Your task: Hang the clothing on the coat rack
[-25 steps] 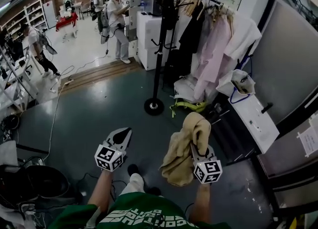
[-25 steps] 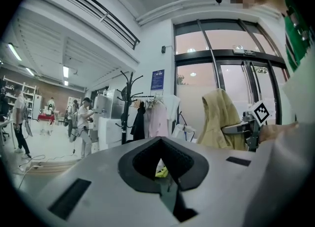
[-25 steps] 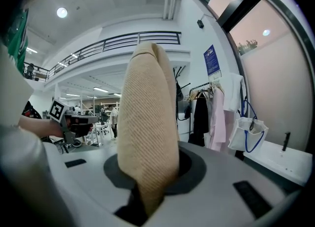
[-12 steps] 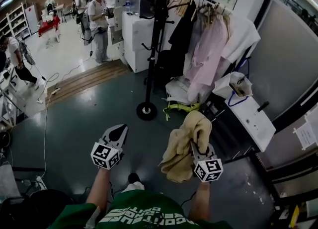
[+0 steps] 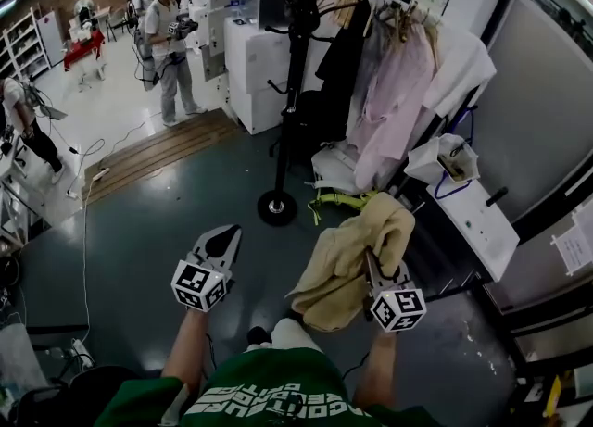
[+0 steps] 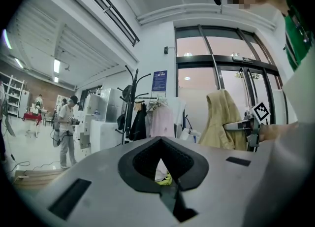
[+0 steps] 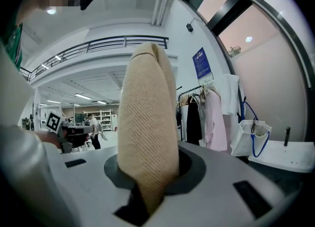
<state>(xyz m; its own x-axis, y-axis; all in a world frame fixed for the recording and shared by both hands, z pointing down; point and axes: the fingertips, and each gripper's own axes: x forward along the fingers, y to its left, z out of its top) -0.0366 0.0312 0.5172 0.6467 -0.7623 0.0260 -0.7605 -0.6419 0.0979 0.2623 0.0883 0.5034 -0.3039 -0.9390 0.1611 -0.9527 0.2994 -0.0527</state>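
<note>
A beige garment (image 5: 357, 254) hangs bunched from my right gripper (image 5: 372, 266), which is shut on it; in the right gripper view the fabric (image 7: 147, 137) rises out of the jaws and fills the middle. My left gripper (image 5: 233, 231) hangs to the left of it, shut and with nothing in it (image 6: 160, 142). The black coat rack (image 5: 296, 64) stands ahead on a round base (image 5: 277, 207), its hooks bare, well beyond both grippers. In the left gripper view the rack (image 6: 129, 108) shows at the centre left and the held garment (image 6: 224, 120) at the right.
A clothes rail with black, pink and white garments (image 5: 398, 73) stands just right of the rack. A white tote bag (image 5: 452, 158) sits on a white bench (image 5: 482, 221) at the right. White boxes (image 5: 255, 64) stand behind the rack. A person (image 5: 167, 45) stands far left.
The view has closed in a little on the rack. My right gripper has risen slightly and shifted right with the beige garment. The left gripper has hardly moved.
</note>
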